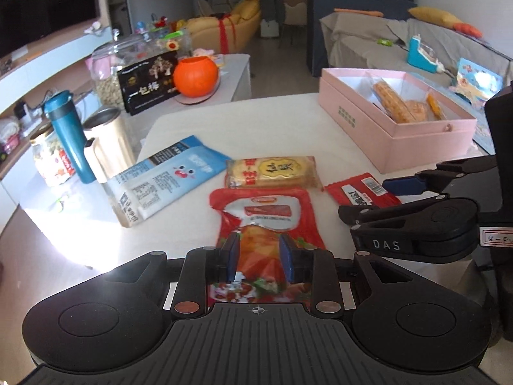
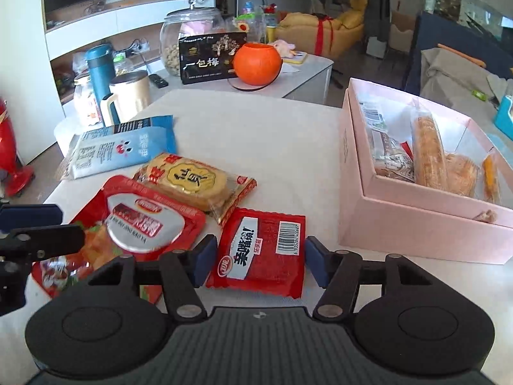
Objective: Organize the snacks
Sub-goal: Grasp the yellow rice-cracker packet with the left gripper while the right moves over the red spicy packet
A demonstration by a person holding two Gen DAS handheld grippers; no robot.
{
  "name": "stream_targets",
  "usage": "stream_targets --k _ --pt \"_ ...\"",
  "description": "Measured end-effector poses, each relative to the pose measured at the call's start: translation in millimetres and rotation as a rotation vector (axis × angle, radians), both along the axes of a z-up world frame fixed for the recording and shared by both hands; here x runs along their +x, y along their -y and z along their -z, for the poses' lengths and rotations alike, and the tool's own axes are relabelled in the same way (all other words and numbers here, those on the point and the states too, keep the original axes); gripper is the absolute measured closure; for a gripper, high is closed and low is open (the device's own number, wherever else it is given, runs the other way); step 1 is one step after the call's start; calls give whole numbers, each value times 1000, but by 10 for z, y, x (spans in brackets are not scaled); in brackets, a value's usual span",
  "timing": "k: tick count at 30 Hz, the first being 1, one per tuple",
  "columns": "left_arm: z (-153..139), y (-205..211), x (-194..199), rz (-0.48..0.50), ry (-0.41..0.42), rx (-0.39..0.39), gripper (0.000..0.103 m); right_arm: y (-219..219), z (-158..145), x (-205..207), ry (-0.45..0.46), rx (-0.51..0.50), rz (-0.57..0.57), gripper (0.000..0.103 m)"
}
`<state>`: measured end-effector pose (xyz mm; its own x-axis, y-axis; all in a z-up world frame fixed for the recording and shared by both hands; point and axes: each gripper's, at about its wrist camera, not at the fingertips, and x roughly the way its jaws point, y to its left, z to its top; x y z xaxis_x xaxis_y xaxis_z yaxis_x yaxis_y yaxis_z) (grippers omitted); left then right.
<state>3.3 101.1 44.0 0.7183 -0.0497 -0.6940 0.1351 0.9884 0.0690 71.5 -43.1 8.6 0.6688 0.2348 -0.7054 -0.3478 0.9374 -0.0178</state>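
The right gripper (image 2: 256, 261) points down at a white table (image 2: 282, 147), its blue pads either side of a flat red square snack packet with a barcode (image 2: 261, 252), not pressing it. Left of the packet lie a larger red pouch with a silver oval label (image 2: 141, 221), a yellow rice-cracker pack (image 2: 195, 181) and a blue-and-white snack bag (image 2: 123, 147). An open pink cardboard box (image 2: 413, 227) at right holds wrapped snacks.

Four snack packets (image 2: 259, 253) on table; one pink box (image 2: 416, 224), perhaps four inside.

A home living room: yellow sofa (image 1: 224, 25), wall television (image 1: 45, 6), covered couch (image 1: 384, 38).
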Motion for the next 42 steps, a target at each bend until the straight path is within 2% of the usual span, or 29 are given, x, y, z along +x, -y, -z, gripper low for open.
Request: stream_targets --k 10,12,15,17,18,20,23,26,28,30,32,36,38,40,42 --pt "108 223 83 48 -8 29 71 707 -44 -342 8 -22 35 45" --pt "117 224 94 49 -5 46 71 792 -30 -353 9 -10 40 42" --pt "148 211 115 48 7 111 69 906 12 -376 4 41 61 35" --pt "186 173 149 38 21 187 69 912 32 -393 16 40 73 31" --pt "201 132 173 31 25 210 65 910 40 -405 23 39 77 29" --pt "202 8 246 -4 18 212 60 915 65 -436 36 42 84 28" --pt "96 -177 341 -45 31 130 63 937 74 -457 41 56 88 26" --pt "-75 -300 454 -52 37 -86 63 949 85 -466 43 64 91 26" --pt "-111 -375 634 -83 -20 -265 63 956 90 -474 45 64 92 25" --pt "-36 -451 875 -147 -103 -387 63 944 84 -471 45 63 94 25" --pt "37 -458 1066 -196 -126 -404 66 949 81 -483 47 67 97 25" --pt "88 -394 1466 -272 -113 -405 64 973 78 -486 44 84 99 24" --pt "113 -252 1640 -251 -132 -354 64 969 81 -485 45 82 97 23" --pt "145 -78 1749 -207 -125 -293 55 960 81 -487 44 78 93 22" --pt "181 100 1784 -164 -127 -212 53 957 82 -480 41 80 86 19"
